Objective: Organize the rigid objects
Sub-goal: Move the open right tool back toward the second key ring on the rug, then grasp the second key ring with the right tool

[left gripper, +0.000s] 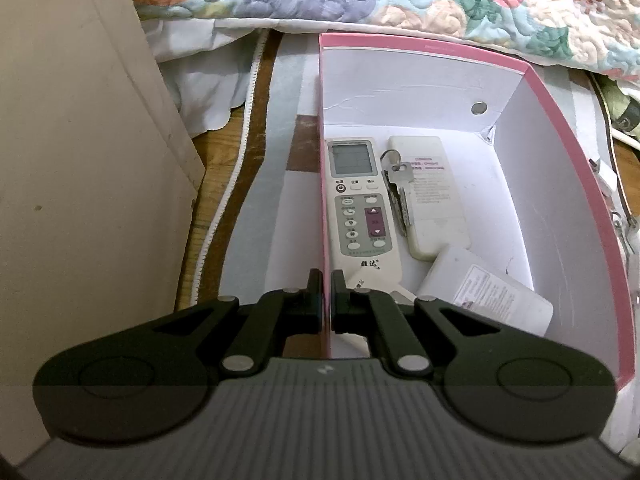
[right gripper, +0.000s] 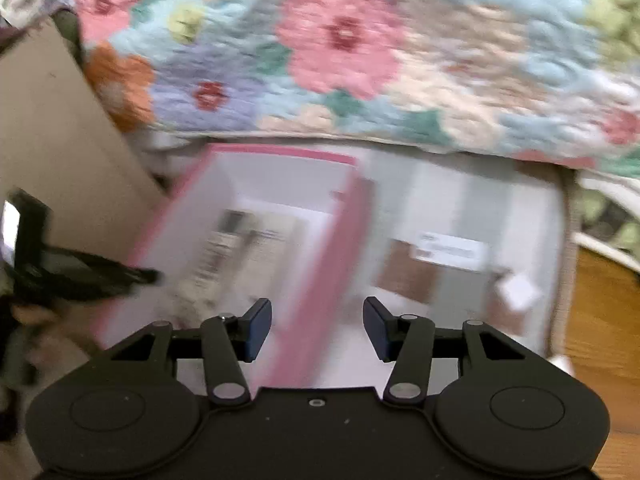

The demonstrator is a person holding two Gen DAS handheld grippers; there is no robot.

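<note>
— So, what was your left hand-held gripper [left gripper: 326, 284] doing?
— You had it clamped on the pink box's [left gripper: 540, 80] wall; remote [left gripper: 360, 204] and keys [left gripper: 398, 194] lay inside. Your right hand-held gripper [right gripper: 317, 328] stood apart, empty.

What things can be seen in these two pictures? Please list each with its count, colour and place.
box: one, pink outside, white inside, on a mat
remote control: one, cream, in the box along its left wall
keys: one bunch, silver, beside the remote
flat devices: two, white, in the box
quilt: one, floral, behind the box
left gripper: black, shut on the box wall
right gripper: black, open, empty
</note>
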